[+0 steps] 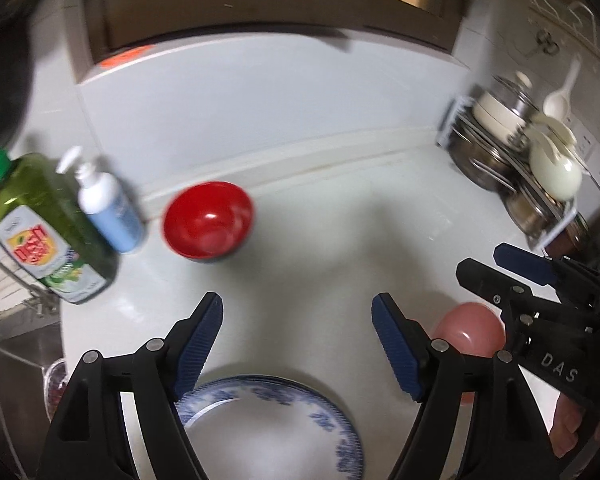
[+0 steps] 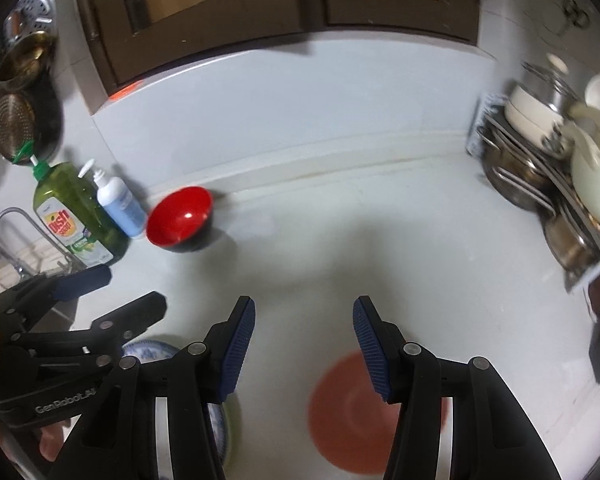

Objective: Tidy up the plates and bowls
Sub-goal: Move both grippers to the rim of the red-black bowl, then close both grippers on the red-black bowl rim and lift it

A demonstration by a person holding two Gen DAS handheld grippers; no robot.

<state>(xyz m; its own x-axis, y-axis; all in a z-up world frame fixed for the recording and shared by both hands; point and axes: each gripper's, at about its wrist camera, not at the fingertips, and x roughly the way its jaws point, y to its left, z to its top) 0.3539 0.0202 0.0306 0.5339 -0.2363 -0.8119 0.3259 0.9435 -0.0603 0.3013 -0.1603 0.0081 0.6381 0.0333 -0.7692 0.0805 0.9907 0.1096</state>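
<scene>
A blue-and-white patterned plate (image 1: 272, 420) lies on the white counter (image 1: 340, 240) just below my left gripper (image 1: 298, 312), which is open with nothing between its fingers. To its right sits a pink bowl (image 1: 470, 334). In the right wrist view the pink bowl (image 2: 348, 412) is under my right gripper (image 2: 304, 312), which is open and empty. A red bowl with a dark outside (image 1: 208, 220) stands farther back by the wall, also seen as the red bowl (image 2: 180, 216). The plate (image 2: 152, 350) shows partly behind the left gripper (image 2: 132, 292). The right gripper (image 1: 480, 262) hangs above the pink bowl.
A green dish soap bottle (image 1: 48, 232) and a white-and-blue pump bottle (image 1: 108, 208) stand left of the red bowl. A rack of pots and lids (image 1: 520, 152) fills the right back corner. A sink with a faucet (image 2: 8, 232) is at the left. Dark cabinet doors (image 2: 220, 0) hang above.
</scene>
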